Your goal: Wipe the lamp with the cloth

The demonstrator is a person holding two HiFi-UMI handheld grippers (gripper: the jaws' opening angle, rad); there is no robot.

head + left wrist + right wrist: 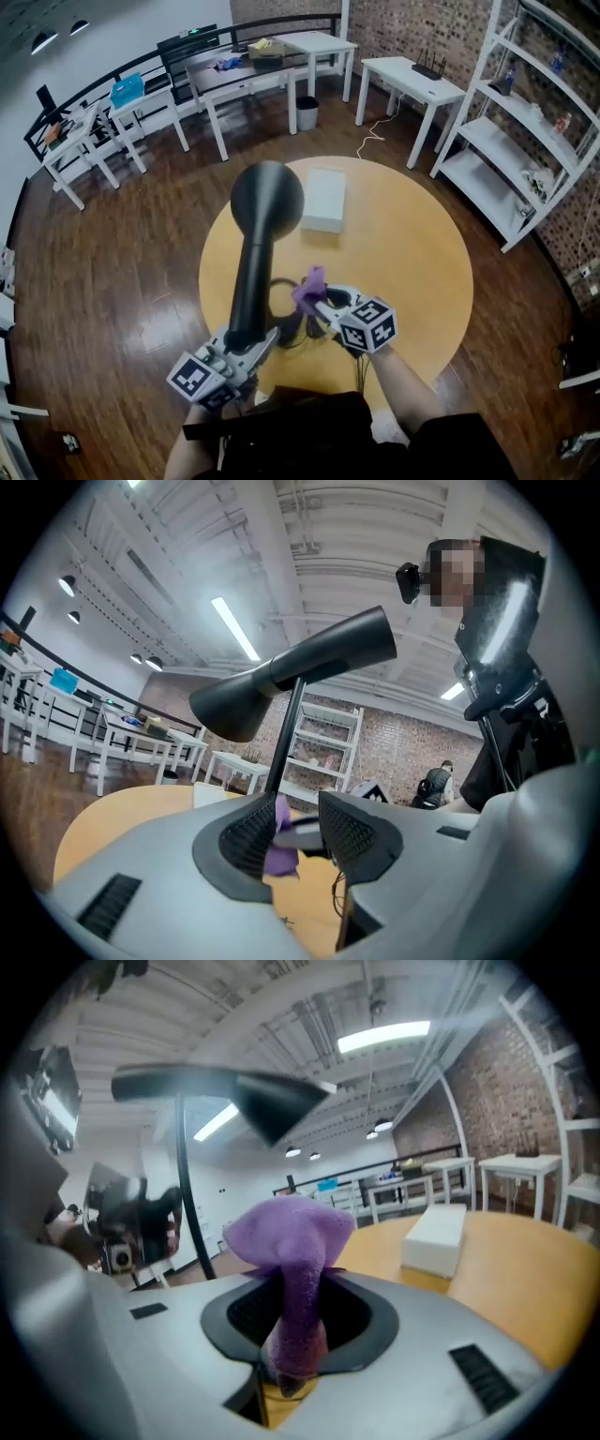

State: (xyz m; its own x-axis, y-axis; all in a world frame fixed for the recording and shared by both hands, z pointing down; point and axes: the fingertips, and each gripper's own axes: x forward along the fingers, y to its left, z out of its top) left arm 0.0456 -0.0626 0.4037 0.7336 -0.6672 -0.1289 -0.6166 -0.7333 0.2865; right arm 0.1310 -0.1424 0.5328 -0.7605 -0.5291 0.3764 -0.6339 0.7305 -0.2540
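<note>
Head view, lamp: the black lamp (265, 202) stands on the near left part of the round wooden surface (412, 253), its cone head pointing away from the person.
Head view, left tool: the left tool (255, 349) sits low at the lamp's near end.
Head view, right tool: the right tool (319, 302) is just right of the lamp and carries a purple cloth (309, 286).
Head view, white box: the white box (323, 199) lies beyond the lamp head.
Left gripper view, tool: jaws apart; the thin lamp stem (284, 747) runs down at the left pad's inner edge, contact unclear.
Left gripper view, cloth: purple, beyond the gap.
Right gripper view, tool: clamped on the purple cloth, which bunches up above the pads.
Right gripper view, lamp: up and to the left, apart from the cloth.
</note>
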